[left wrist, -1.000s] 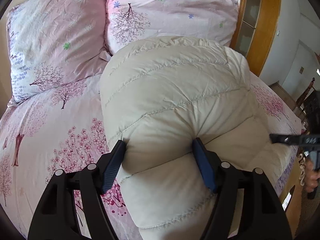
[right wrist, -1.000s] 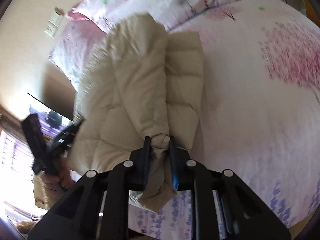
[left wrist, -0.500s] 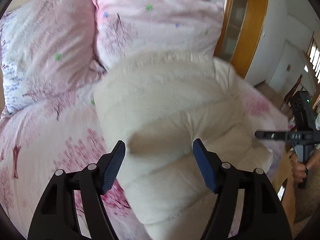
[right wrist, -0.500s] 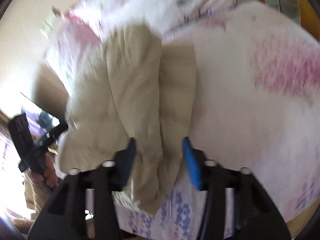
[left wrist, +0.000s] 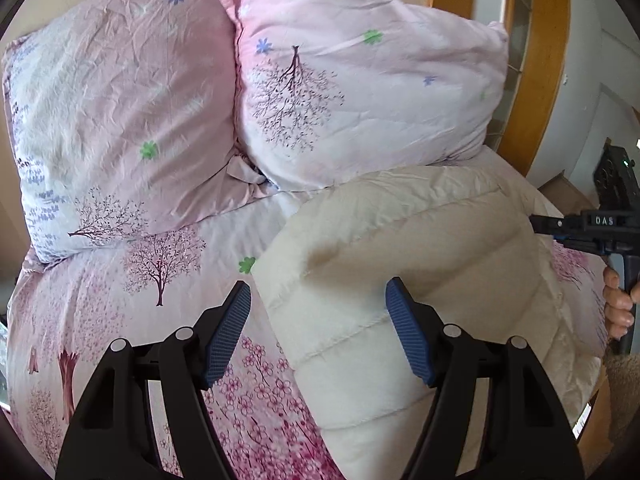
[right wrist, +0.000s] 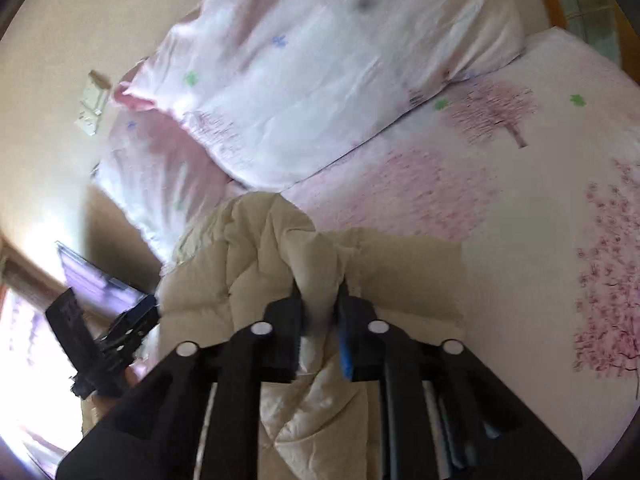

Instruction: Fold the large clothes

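My left gripper (left wrist: 318, 328) is spread wide, holding nothing, with the cream quilted down jacket (left wrist: 420, 280) lying on the floral bedsheet (left wrist: 132, 300) just ahead and to the right of its fingers. My right gripper (right wrist: 320, 320) is pinched on a bunched ridge of that jacket, which piles up right at its fingertips. The risk, as I judge it: the slick puffy fabric slides out of that narrow pinch, or the fold springs open since my left has no hold. The two pillows (left wrist: 360, 92) sit just beyond, so a push forward could ruck the jacket against them. Readable writing: only "DAS" on the right gripper's body, seen from the left wrist.
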The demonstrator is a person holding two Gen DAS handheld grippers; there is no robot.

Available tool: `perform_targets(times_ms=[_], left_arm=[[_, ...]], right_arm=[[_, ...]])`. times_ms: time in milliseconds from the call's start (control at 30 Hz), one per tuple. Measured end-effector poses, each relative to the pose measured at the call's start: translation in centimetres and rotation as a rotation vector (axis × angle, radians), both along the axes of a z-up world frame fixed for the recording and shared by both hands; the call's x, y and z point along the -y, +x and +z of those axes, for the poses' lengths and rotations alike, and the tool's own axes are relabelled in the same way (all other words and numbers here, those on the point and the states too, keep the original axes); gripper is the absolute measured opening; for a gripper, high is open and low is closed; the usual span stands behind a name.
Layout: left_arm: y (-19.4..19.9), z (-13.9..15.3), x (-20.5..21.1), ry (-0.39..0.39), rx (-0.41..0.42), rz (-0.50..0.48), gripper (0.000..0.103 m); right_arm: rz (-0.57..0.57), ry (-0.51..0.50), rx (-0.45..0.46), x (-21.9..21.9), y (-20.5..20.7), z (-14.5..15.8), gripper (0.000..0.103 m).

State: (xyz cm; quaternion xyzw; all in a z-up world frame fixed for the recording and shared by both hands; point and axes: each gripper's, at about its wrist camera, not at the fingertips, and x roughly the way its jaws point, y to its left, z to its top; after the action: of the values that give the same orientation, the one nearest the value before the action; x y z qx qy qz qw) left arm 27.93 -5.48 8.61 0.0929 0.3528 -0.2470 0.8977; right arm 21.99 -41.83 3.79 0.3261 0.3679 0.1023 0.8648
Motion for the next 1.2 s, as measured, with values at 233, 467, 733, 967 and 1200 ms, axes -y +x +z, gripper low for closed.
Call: perform_targets(times_ms=[233, 467, 733, 967, 1200], left_arm=[[0.4, -1.4, 1.3, 0.038, -0.008, -0.019, 0.071], [1.1, -3.3, 2.6, 0.052, -0.058, -0.035, 0.072], [2.5, -5.4, 3.4, 0.030, -0.132, -0.045, 0.073], [1.1, -4.1, 3.4, 0.071, -0.021, -0.022, 0.073], [-3.5, 0.3, 1.7, -0.020, 0.028, -0.038, 0.073]], right_arm=[[-0.070, -0.072, -0.099, 1.3, 0.2, -2.8, 0.012], [-0.075, -0.114, -0.165, 1.5, 1.1, -4.6, 0.013], [-0.067, -0.074, -0.213, 2.6, 1.5, -6.5, 0.017], [-0.083, -0.151, -0.171, 2.1, 0.5, -5.0, 0.037], [-0.052, -0.231, 0.015, 0.0, -5.2, 0.2, 0.038]])
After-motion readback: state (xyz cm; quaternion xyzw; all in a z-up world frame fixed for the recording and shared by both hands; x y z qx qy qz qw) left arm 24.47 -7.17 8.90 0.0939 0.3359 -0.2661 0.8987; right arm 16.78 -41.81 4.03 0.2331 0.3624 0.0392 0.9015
